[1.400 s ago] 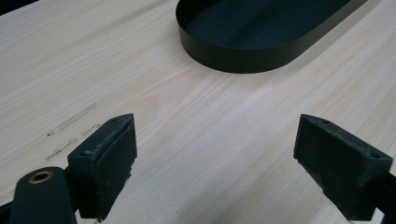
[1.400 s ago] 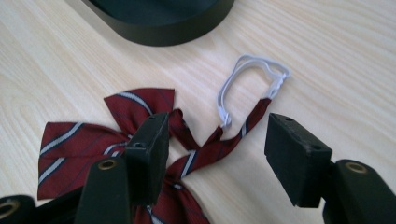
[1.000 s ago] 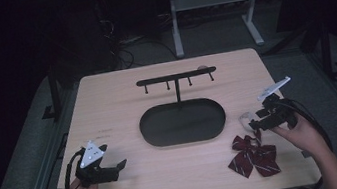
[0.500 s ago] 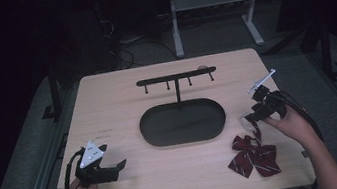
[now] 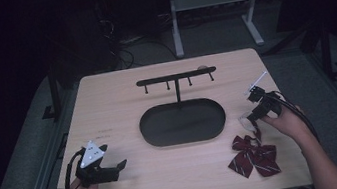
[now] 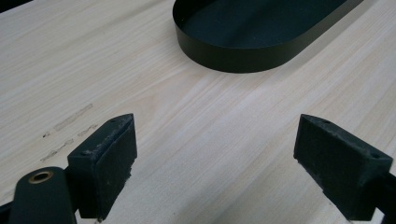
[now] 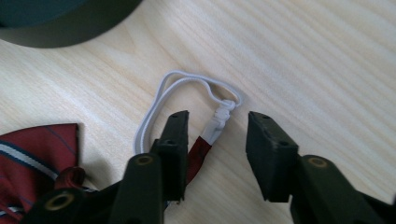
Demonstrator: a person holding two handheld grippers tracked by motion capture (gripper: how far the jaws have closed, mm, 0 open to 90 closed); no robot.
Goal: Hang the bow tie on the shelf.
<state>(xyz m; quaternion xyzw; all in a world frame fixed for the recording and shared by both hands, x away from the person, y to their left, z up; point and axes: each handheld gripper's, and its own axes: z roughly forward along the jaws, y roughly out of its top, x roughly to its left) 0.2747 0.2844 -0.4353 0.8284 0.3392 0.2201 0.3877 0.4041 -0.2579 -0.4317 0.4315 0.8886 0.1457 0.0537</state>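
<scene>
At lower right of the high view, a dark red striped bow tie (image 5: 253,156) lies on the pale wooden table (image 5: 118,107), its white elastic loop (image 7: 187,86) trailing toward the right gripper (image 5: 252,118). That gripper's jaws, just closing, straddle the strap's clasp without pinching it. At lower left, the left gripper (image 5: 116,167) rests spread, holding nothing. Mid-frame, the black oval tray (image 5: 182,122) holds only the post of a black hook stand (image 5: 176,78). Beyond, the room is dark.
</scene>
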